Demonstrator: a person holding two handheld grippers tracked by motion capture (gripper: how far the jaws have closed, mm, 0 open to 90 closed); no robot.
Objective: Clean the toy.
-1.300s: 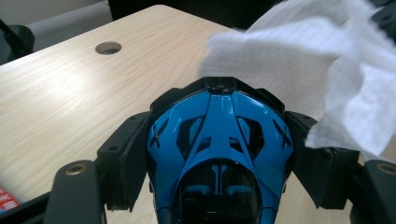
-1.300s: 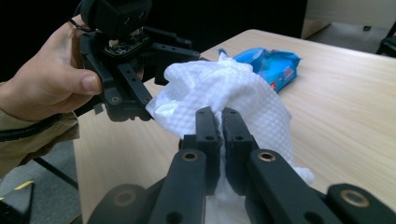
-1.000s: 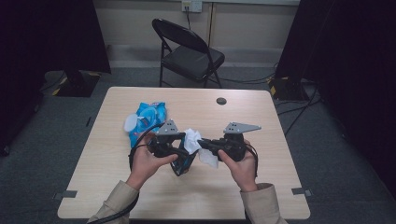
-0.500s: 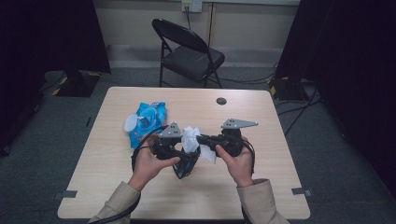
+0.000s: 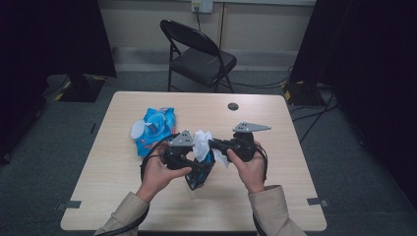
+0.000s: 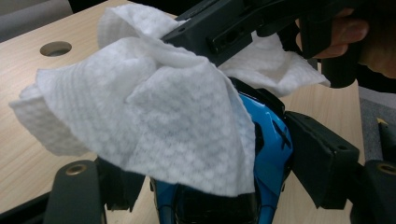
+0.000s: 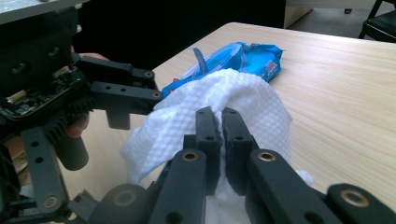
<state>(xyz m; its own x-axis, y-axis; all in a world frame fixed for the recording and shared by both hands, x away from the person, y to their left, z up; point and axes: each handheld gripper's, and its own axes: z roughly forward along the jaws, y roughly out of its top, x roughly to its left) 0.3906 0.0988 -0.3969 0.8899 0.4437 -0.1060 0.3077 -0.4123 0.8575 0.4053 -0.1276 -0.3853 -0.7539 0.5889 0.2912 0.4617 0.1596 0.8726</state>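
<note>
My left gripper (image 5: 198, 172) (image 6: 201, 186) is shut on a glossy blue and black object (image 6: 268, 154) (image 5: 200, 178), one jaw on each side of it. A white textured wipe (image 6: 154, 116) (image 5: 201, 141) (image 7: 243, 100) drapes over the top of that object. My right gripper (image 7: 222, 125) (image 5: 214, 144) is shut on the wipe and presses it against the object from the right. Both grippers are held a little above the table's middle, close to the front edge. Most of the object lies hidden under the wipe.
A blue pack of wet wipes (image 5: 155, 128) (image 7: 233, 58) with its flap open lies on the wooden table (image 5: 275, 191) to the left, behind the grippers. A round cable hole (image 5: 233, 106) (image 6: 55, 48) sits at the back. A black folding chair (image 5: 199, 54) stands beyond the table.
The right gripper has shifted the wipe slightly up and over the blue object. Both hands stay nearly where they were.
</note>
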